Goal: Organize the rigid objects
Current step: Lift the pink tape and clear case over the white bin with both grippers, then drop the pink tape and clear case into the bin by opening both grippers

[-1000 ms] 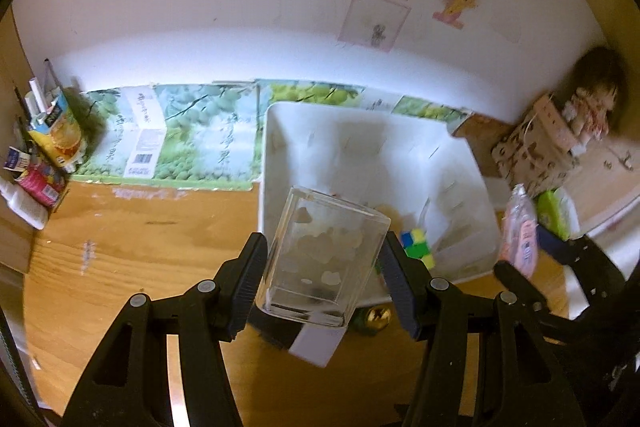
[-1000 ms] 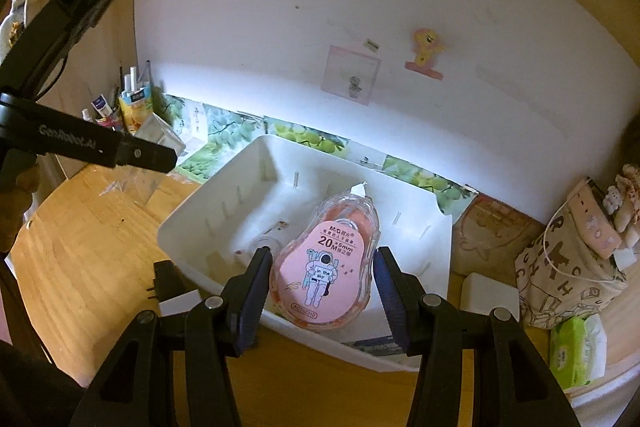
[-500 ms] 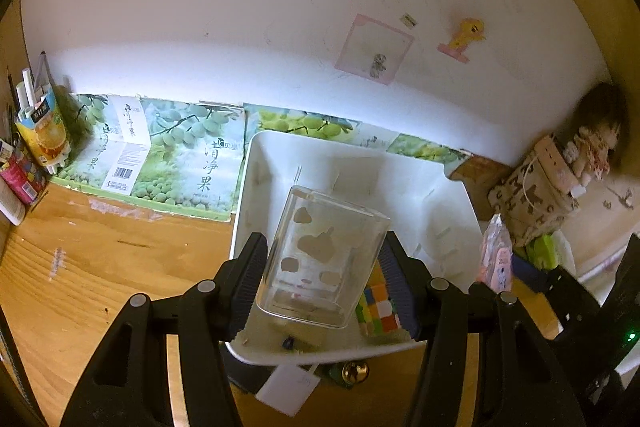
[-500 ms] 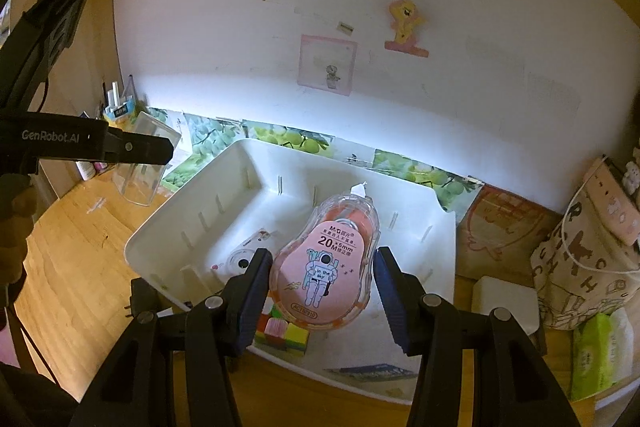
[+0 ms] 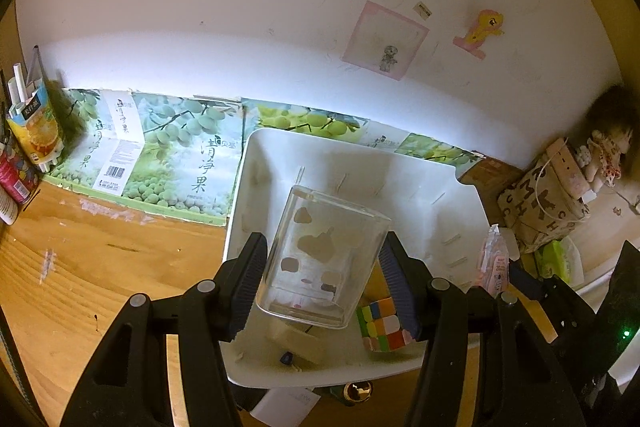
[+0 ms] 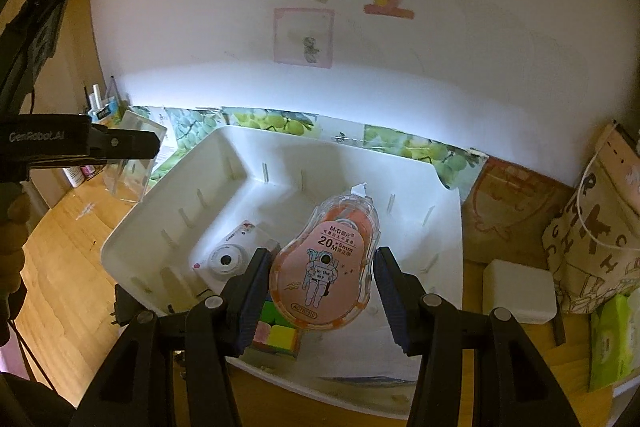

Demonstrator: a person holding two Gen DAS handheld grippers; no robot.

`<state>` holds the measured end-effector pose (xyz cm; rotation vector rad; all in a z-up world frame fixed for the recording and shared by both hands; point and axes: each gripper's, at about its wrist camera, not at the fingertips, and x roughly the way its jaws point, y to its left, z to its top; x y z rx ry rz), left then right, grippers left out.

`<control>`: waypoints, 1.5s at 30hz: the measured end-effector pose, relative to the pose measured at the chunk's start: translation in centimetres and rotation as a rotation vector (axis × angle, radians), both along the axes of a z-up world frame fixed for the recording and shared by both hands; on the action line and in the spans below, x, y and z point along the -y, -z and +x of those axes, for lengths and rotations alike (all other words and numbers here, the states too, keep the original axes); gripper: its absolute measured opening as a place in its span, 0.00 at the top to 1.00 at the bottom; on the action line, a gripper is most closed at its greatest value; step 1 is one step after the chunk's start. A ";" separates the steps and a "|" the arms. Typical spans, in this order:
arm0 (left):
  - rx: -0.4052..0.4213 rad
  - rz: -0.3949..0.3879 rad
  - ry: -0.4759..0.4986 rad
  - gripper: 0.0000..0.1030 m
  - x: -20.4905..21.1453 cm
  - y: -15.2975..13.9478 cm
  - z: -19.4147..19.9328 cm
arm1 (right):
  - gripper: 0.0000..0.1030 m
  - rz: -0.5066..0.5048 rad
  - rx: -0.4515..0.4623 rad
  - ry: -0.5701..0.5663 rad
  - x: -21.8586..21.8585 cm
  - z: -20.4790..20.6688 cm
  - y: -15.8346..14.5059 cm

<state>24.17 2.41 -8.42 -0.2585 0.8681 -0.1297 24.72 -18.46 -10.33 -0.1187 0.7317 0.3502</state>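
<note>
From your left wrist, a wooden worktop (image 5: 80, 287) meets a white wall; your left tongs (image 5: 322, 281) clamp a clear square cup (image 5: 320, 259), mouth pointing away, above the white bin (image 5: 452, 211) holding a colour cube (image 5: 380, 323). From your right wrist, the right tongs (image 6: 320, 291) grip a pink correction tape (image 6: 324, 267), nose pointing away, over that bin beside a toy camera (image 6: 232, 255).

A doll (image 5: 606, 151) and a lettered bag (image 5: 544, 211) sit right; fruit-print cardboard (image 5: 176, 151) lines the wall.
</note>
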 end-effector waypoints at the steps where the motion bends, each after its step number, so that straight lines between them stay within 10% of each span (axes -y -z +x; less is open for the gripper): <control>1: 0.001 -0.001 0.002 0.40 0.1 0.0 0.0 | 0.48 0.002 -0.004 0.004 0.1 0.1 0.1; 13: -0.009 -0.001 0.003 0.22 0.3 -0.1 0.0 | 0.36 0.038 -0.034 0.042 1.0 0.3 0.1; 45: 0.115 0.116 -0.029 0.21 -0.7 -4.8 -6.4 | 0.24 0.106 0.020 0.059 1.2 -3.6 -4.3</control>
